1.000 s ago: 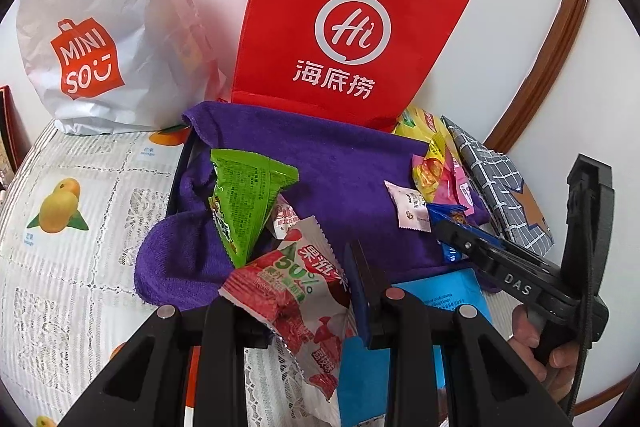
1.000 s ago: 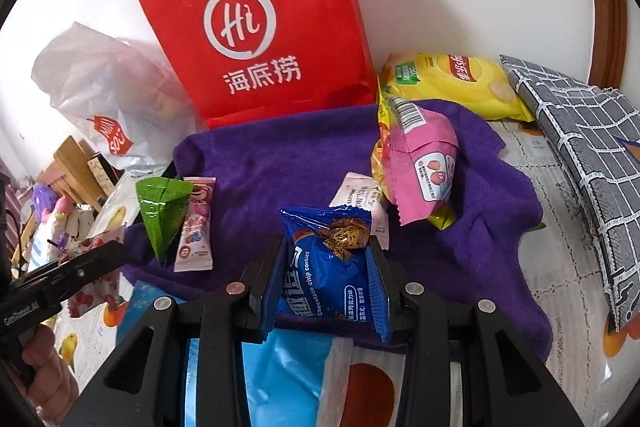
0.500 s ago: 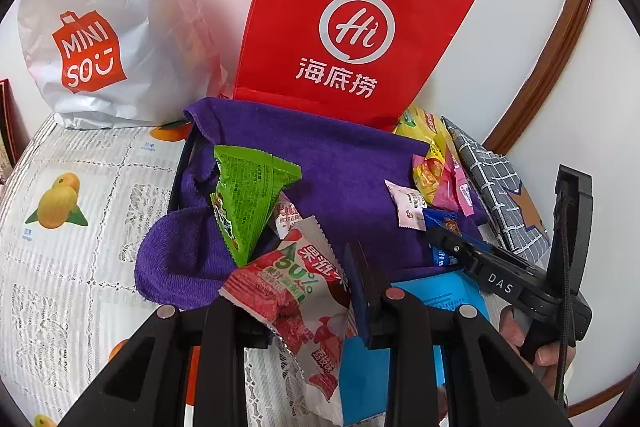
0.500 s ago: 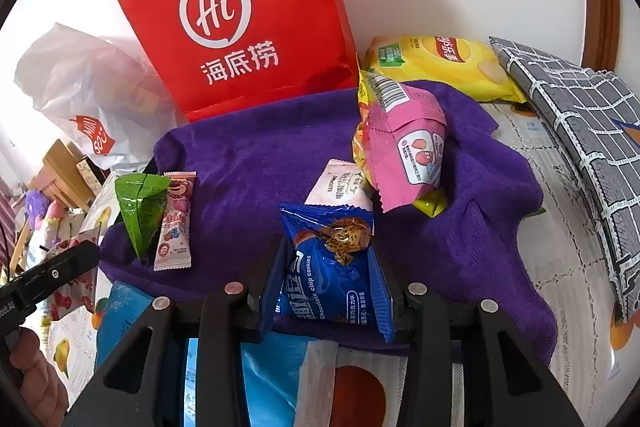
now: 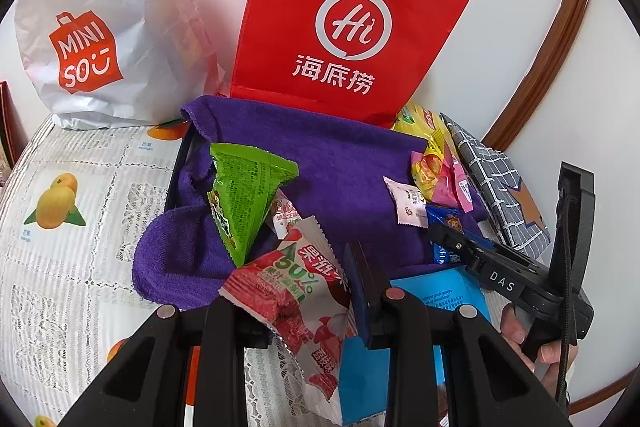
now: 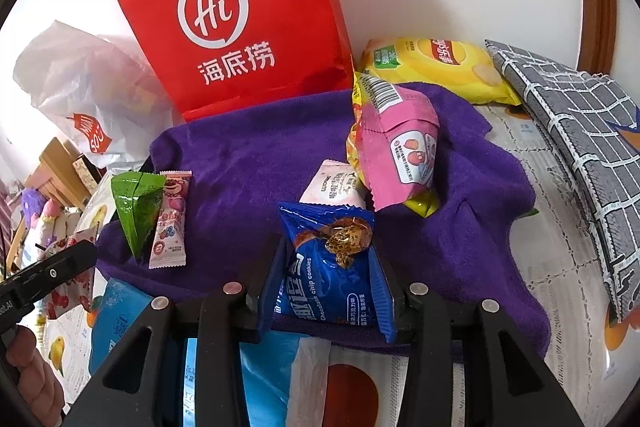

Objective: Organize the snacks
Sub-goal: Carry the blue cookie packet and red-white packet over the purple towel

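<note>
My left gripper (image 5: 292, 283) is shut on a red and white lychee candy packet (image 5: 296, 291) at the near edge of the purple towel (image 5: 340, 163). My right gripper (image 6: 328, 267) is shut on a blue chocolate chip cookie packet (image 6: 332, 267), held upright over the towel's (image 6: 248, 163) front edge. On the towel lie a green triangular packet (image 6: 138, 203), a pink bear candy packet (image 6: 170, 223), a small white sachet (image 6: 334, 183) and a pink and yellow bag (image 6: 400, 143). In the left wrist view the right gripper (image 5: 440, 233) reaches in from the right.
A red paper bag (image 6: 240, 27) stands against the wall behind the towel, with a white Miniso bag (image 5: 100, 27) to its left. A yellow chips bag (image 6: 432, 67) and a grey checked pouch (image 6: 572, 131) lie at the right. A blue pack (image 5: 440, 291) lies under the grippers.
My right gripper has edged a little forward over the towel with the cookie packet between its pads. The left gripper and its candy packet have stayed put.
</note>
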Motion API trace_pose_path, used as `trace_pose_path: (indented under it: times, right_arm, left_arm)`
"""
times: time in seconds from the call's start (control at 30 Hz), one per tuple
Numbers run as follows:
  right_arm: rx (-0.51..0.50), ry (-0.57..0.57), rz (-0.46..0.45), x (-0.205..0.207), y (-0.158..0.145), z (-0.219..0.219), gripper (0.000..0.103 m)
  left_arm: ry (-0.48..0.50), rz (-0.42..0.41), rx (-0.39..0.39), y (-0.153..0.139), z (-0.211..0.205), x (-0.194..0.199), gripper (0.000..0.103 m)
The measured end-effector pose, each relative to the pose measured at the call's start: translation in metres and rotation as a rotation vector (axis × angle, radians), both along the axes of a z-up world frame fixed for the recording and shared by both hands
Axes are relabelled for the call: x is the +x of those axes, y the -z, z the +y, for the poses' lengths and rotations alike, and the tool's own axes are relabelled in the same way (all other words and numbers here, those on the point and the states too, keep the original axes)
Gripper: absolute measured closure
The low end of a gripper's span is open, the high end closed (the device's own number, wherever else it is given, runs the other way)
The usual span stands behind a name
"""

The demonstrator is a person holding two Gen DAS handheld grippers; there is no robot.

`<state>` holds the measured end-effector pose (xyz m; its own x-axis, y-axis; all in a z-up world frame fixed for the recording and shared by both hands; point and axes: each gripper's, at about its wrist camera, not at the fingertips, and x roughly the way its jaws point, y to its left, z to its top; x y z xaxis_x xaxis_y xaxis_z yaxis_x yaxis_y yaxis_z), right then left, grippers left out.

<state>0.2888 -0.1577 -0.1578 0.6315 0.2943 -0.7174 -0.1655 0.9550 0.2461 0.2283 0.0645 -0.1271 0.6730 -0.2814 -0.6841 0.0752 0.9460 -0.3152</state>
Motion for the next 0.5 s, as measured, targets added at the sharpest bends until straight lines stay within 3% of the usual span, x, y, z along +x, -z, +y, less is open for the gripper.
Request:
trace_pose_path:
  times: [0.3, 0.5]
  right_arm:
    - [0.019, 0.005, -0.008, -0.005, -0.005, -0.006, 0.056]
    - [0.017, 0.002, -0.068, -0.022, -0.021, -0.009, 0.054]
  left_arm:
    - [0.002, 0.001, 0.008, 0.001, -0.001, 0.001, 0.075]
    - [-0.007, 0.004, 0.025, 0.000, -0.003, 0.007, 0.075]
